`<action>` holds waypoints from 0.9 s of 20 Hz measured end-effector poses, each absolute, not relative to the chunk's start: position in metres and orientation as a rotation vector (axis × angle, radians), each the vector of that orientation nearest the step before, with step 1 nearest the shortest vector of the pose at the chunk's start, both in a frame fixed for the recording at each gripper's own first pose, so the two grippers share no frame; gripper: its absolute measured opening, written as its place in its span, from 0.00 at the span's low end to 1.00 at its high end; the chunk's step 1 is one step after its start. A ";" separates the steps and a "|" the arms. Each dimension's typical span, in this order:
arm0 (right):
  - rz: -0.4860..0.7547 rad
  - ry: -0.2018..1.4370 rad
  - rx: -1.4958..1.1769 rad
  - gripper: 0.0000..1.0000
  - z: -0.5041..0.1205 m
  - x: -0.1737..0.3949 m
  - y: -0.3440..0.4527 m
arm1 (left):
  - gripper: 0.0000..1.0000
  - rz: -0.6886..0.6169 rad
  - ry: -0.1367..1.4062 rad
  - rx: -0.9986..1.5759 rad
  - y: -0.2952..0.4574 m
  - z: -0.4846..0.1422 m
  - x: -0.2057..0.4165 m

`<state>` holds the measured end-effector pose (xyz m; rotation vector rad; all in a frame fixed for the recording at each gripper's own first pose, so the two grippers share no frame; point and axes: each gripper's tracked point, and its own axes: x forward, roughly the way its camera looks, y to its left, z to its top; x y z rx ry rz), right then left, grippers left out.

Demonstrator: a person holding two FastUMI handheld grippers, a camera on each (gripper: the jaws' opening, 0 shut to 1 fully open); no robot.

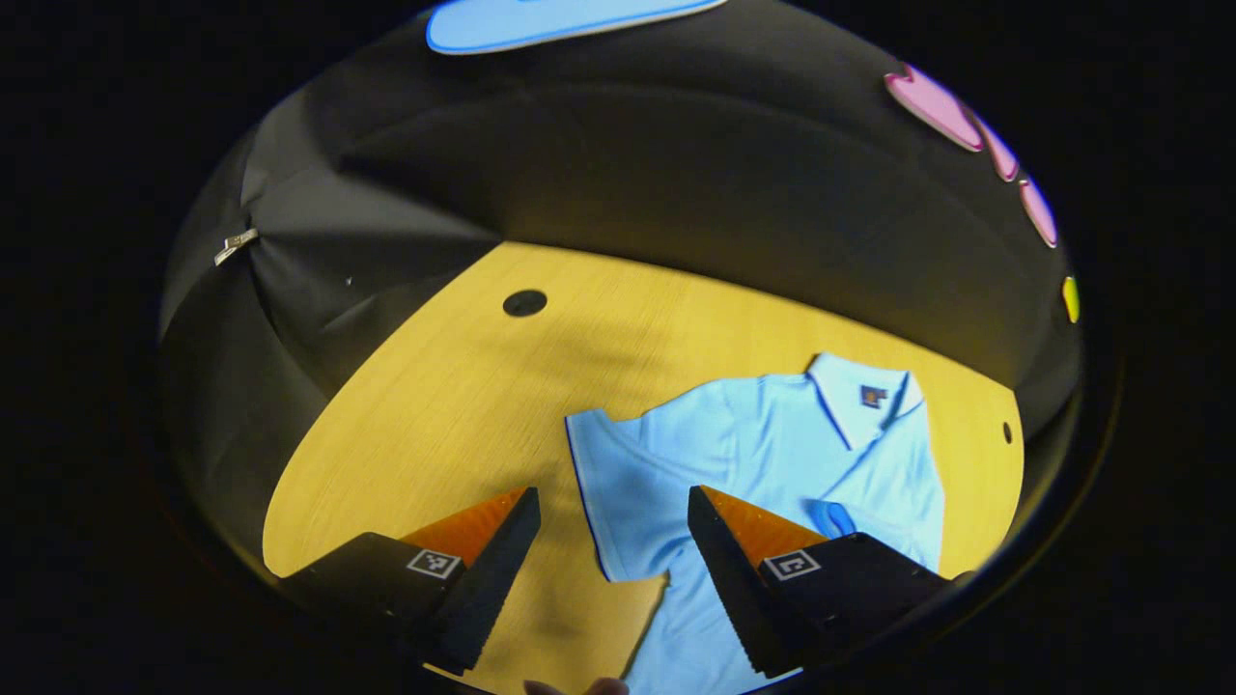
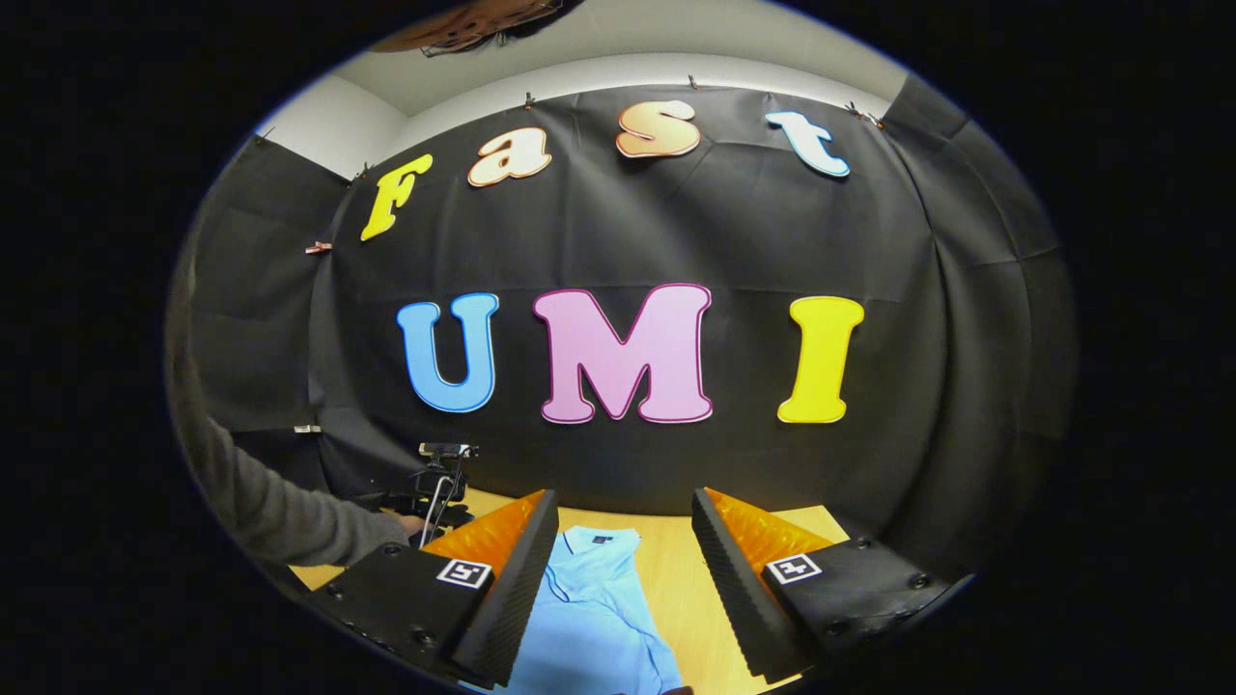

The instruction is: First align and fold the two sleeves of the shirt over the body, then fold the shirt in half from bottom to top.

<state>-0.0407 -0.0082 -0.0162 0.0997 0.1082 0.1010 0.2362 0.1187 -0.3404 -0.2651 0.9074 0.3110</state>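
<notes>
1. Left gripper view: light-blue polo shirt (image 1: 763, 463) lies flat on the yellow wooden table (image 1: 463, 386), front up, at approx 4 o'clock of the picture. Collar (image 1: 859, 396) points toward 1–2 o'clock; hem end runs off toward 6–7 o'clock, so the long axis goes diagonally, lower-left to upper-right.
2. Same view: one short sleeve (image 1: 603, 483) w/ dark trim sticks out flat toward 9 o'clock, unfolded. Other sleeve (image 1: 830, 516) at 4 o'clock looks bunched near the body; can't tell exactly how it lies.
3. Same view: left gripper (image 1: 613, 502) hangs above the table w/ jaws spread wide, nothing between them; one finger is over bare wood, the other over the shirt body. Dark round hole (image 1: 524, 302) in the table at 11 o'clock, well apart from the shirt.
4. Right gripper view: shirt (image 2: 599, 608) at 6 o'clock, collar (image 2: 601, 541) toward 12, long axis approx straight up-down. Right gripper (image 2: 623, 512) jaws spread, empty, raised.
5. Extra here: a grey sleeve (image 2: 280, 512) at 8 o'clock and a small camera on a stand (image 2: 442, 468) at the table's far edge.
</notes>
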 end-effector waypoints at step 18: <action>0.094 0.227 0.162 0.87 -0.059 -0.029 -0.034 | 0.31 0.325 0.998 -0.327 0.121 -0.388 0.260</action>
